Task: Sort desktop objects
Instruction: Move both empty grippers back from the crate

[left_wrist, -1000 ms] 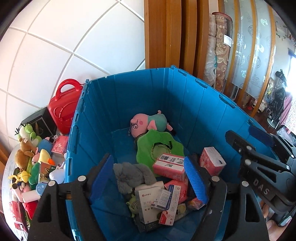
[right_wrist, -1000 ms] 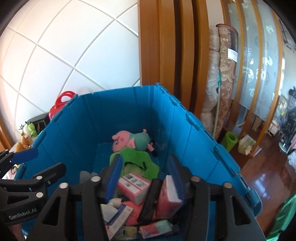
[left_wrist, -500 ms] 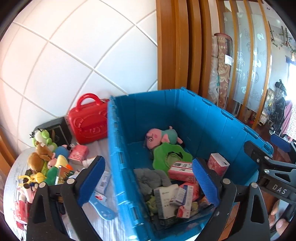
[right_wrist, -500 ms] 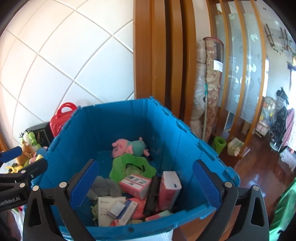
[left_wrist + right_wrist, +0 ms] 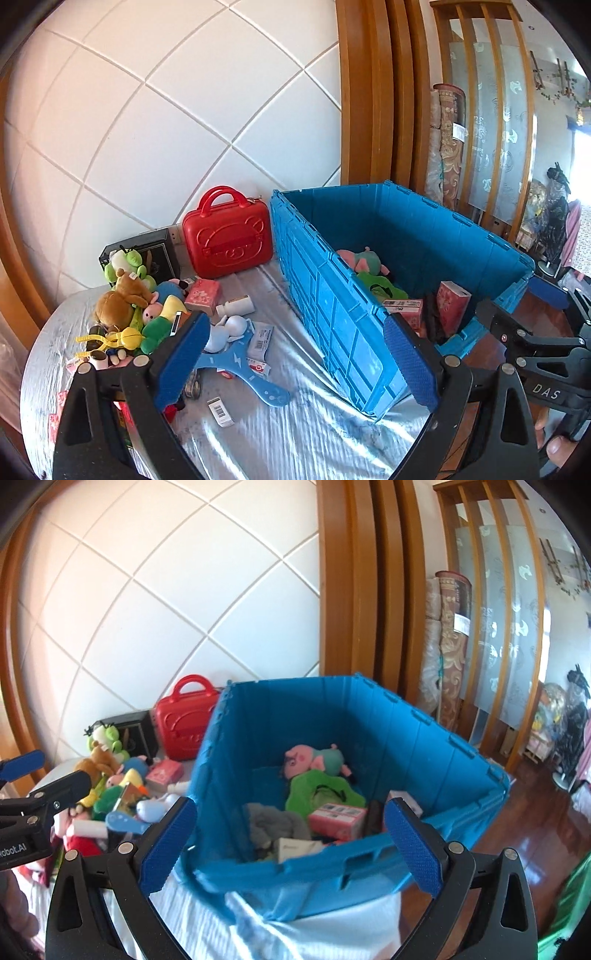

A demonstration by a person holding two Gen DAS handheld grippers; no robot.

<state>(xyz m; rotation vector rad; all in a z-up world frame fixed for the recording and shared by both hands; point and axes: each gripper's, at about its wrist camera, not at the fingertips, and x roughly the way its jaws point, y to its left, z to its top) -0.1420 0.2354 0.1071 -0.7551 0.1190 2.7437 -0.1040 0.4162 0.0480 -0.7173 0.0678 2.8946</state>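
Nearest me: both tools spread wide w/ nothing in them. The left gripper point(image 5: 295, 369) hangs over the shiny silver-covered table point(image 5: 314, 443), blue pads apart; the right gripper point(image 5: 288, 849) hangs at the near rim of the big blue plastic crate point(image 5: 424, 746), also gaping.

Step, I'd say: between picks, a fresh item to be chosen from the table pile. Closest candidates under the left tool: a flat light-blue plastic boomerang toy point(image 5: 243, 373), a small white barcode box point(image 5: 220, 411), a white carton w/ red print point(image 5: 259, 338). Next move prob. calls for dropping the left tool low and flat; the boomerang is thin, so pinching an arm edge-on looks needed, else pads may slide off.

Further back, left side: heap of plush, incl. a brown teddy bear point(image 5: 118, 299), a yellow plastic clip toy point(image 5: 110, 338), a pink tissue pack point(image 5: 202, 295), all crowded and touching, so a neighbour could get dragged.

In the crate already: a pink pig plush w/ teal top point(image 5: 314, 758), a green fabric bib point(image 5: 317, 794), grey cloth, pink boxes.

Farthest: a red hard-shell mini suitcase point(image 5: 227, 240) and a black box point(image 5: 155, 247) against the white tiled wall.
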